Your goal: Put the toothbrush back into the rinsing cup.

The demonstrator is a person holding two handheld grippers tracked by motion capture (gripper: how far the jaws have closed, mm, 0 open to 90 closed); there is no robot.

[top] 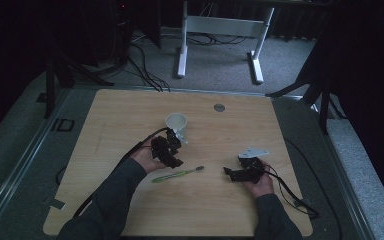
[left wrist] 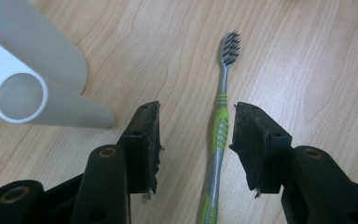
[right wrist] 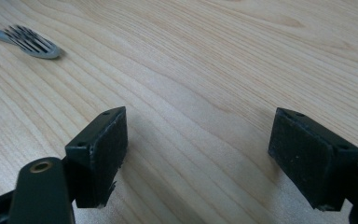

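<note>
Left tongs (left wrist: pixel 196 140) are straddling the toothbrush (left wrist: pixel 218 130), open; right tongs (right wrist: pixel 219 158) are idling open. Close squarely on the handle.

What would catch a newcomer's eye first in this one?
Probably the green and grey toothbrush lying flat on the wooden table, framed between the open jaws of the left gripper. Next, the white cup just beyond that gripper. The right gripper hovers open over bare wood to the brush's right.
</note>
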